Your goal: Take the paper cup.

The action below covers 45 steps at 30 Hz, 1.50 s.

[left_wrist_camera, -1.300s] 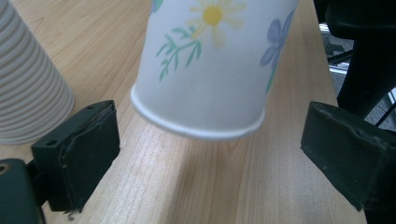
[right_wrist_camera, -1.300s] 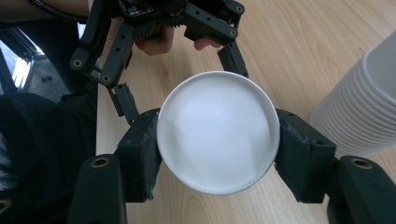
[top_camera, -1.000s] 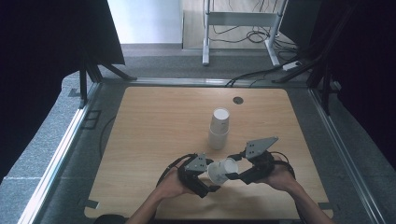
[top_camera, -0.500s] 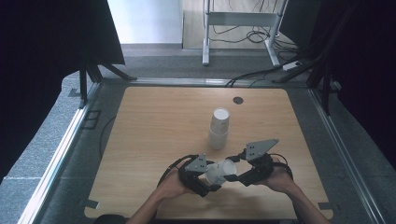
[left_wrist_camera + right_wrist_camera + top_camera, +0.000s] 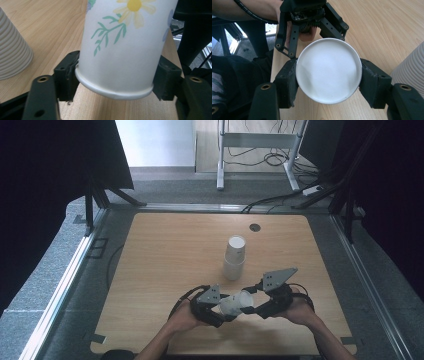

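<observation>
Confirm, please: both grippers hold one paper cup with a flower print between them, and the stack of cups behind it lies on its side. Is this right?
Not quite. The stack of cups does not lie on its side; it stands upright on the table, as the high view shows. The rest is right: the left gripper and the right gripper both clamp the flowered cup.

The flowered paper cup [image 5: 120, 47] runs past the left gripper view's top edge; the ribbed cup stack [image 5: 412, 67] is cropped at the right gripper view's edge.
</observation>
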Each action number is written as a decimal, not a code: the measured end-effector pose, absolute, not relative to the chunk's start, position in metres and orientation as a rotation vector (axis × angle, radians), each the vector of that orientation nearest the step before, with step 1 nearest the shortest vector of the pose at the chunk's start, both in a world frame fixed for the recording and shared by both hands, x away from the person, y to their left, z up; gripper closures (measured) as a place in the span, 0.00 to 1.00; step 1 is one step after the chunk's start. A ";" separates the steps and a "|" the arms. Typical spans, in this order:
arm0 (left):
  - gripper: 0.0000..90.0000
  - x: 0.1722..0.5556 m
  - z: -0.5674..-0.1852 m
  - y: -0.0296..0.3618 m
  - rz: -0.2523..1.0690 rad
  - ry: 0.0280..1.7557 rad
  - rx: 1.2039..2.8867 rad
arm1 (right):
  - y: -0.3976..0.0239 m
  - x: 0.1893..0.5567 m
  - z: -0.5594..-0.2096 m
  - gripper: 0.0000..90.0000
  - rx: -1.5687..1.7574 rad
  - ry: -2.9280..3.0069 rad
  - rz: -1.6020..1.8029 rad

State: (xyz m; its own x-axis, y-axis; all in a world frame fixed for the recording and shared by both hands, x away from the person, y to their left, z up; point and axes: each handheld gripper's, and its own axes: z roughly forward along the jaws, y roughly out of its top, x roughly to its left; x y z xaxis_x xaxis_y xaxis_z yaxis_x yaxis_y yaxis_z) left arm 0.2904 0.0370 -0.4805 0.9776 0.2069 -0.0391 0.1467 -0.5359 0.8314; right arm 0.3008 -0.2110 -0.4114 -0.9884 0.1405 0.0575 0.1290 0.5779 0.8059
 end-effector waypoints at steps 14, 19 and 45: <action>0.45 0.291 -0.474 0.037 0.073 0.257 2.210 | -0.211 0.304 -0.410 0.28 0.288 2.803 1.348; 0.45 0.291 -0.466 0.037 0.138 0.254 2.295 | -0.214 0.303 -0.407 0.21 0.321 2.824 1.297; 0.44 0.289 -0.436 0.005 0.397 0.079 2.708 | -0.185 0.307 -0.419 0.15 0.342 3.011 0.793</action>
State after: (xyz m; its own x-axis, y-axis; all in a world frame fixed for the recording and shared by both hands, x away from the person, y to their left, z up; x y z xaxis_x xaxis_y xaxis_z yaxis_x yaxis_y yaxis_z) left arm 0.2886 0.0051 -0.4364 0.9581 0.1120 0.2638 -0.0019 -0.9179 0.3967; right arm 0.3068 -0.1849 -0.4190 -0.9761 0.2123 0.0467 0.2078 0.8479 0.4878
